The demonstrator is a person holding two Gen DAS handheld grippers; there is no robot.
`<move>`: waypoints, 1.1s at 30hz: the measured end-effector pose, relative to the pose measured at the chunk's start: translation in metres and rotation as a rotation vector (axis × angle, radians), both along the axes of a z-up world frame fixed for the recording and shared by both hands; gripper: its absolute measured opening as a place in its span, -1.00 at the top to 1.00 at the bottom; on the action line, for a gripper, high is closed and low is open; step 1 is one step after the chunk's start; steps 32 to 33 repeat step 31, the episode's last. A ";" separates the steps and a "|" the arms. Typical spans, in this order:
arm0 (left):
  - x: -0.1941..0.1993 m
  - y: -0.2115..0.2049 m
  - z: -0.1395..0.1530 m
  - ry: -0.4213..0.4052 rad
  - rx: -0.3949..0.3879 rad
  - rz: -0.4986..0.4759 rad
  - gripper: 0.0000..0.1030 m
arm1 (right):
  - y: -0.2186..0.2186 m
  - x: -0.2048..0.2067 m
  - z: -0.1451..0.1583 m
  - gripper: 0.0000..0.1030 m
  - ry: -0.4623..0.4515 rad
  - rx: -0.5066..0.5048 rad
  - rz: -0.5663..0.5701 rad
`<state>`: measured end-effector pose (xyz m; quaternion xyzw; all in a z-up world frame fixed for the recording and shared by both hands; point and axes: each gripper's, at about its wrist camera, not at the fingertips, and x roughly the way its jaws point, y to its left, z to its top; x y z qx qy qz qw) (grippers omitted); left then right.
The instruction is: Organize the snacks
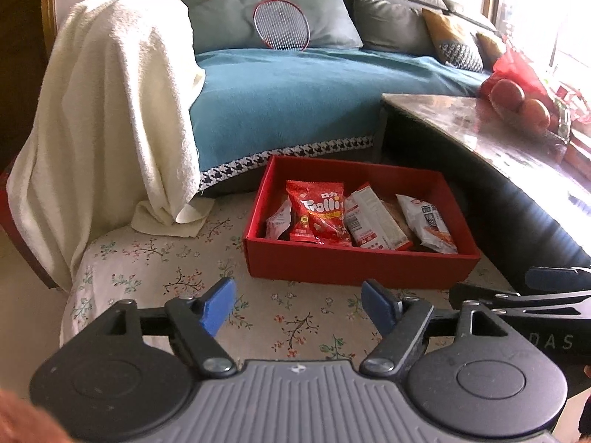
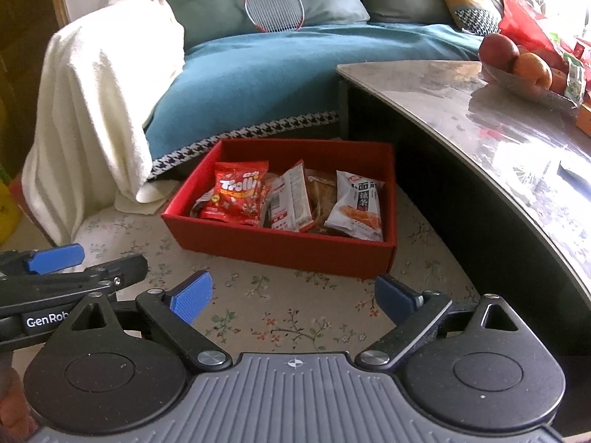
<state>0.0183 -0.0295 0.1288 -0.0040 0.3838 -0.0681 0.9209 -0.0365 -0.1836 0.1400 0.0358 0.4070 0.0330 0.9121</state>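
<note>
Nearest the cameras, both grippers hang over the flowered cloth [image 1: 184,258], side by side and angled down. The left gripper [image 1: 298,304] has its blue pads apart with nothing but the cloth between them. The right gripper [image 2: 293,301] stands the same way, jaws spread and empty. Neither touches the box or any packet.

Just beyond them sits the red box [image 1: 354,267], resting on the cloth between the sofa and the low table. The snacks are already inside it: a red gummy bag [image 1: 319,212] leaning toward the left, a white-and-red packet [image 1: 373,221] propped on edge beside it, a white noodle packet [image 1: 424,221] on the right, and a small white packet [image 1: 279,221] tucked at the far left. Something brownish lies underneath (too covered to name). The packets lean and overlap one another, not laid in rows.

No loose snack shows on the cloth around the box, so the gathering looks largely finished. What may be left is straightening the packets inside.

Farther off, the table [image 2: 461,85] carries a bowl of fruit [image 2: 517,62] and some red wrappers at its far end (whether those belong to the job I cannot tell). Behind everything are the sofa [image 1: 295,85], a white towel [image 1: 110,110] draped over its arm, and a racket [image 1: 280,24].
</note>
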 end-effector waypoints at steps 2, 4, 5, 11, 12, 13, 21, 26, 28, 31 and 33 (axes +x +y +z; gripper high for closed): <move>-0.004 0.002 0.000 0.000 -0.006 0.001 -0.39 | 0.001 -0.004 0.001 -0.90 -0.004 0.000 0.001; -0.009 0.004 0.001 -0.003 -0.010 -0.002 -0.40 | 0.002 -0.006 0.001 -0.91 -0.007 0.003 0.001; -0.011 0.005 0.001 -0.004 -0.009 -0.003 -0.41 | 0.002 -0.007 0.002 -0.91 -0.009 0.005 0.001; -0.020 0.006 0.002 -0.016 -0.009 -0.001 -0.45 | 0.004 -0.013 0.004 -0.91 -0.016 0.008 0.002; -0.021 0.006 0.002 -0.018 -0.010 0.000 -0.46 | 0.005 -0.013 0.004 -0.91 -0.016 0.007 0.002; -0.021 0.006 0.002 -0.018 -0.011 0.002 -0.46 | 0.005 -0.014 0.004 -0.91 -0.017 0.008 0.003; -0.029 0.007 0.001 -0.026 -0.003 0.013 -0.56 | 0.005 -0.017 0.005 -0.93 -0.015 0.009 0.004; -0.033 0.006 0.000 -0.032 0.004 0.011 -0.57 | 0.005 -0.020 0.004 -0.93 -0.019 0.010 0.004; -0.035 0.006 0.000 -0.039 0.008 0.011 -0.58 | 0.004 -0.022 0.004 -0.93 -0.021 0.013 0.002; -0.038 0.004 0.001 -0.057 0.022 0.013 -0.61 | 0.002 -0.023 0.004 -0.94 -0.020 0.014 -0.004; -0.038 0.004 0.001 -0.057 0.022 0.013 -0.61 | 0.002 -0.023 0.004 -0.94 -0.020 0.014 -0.004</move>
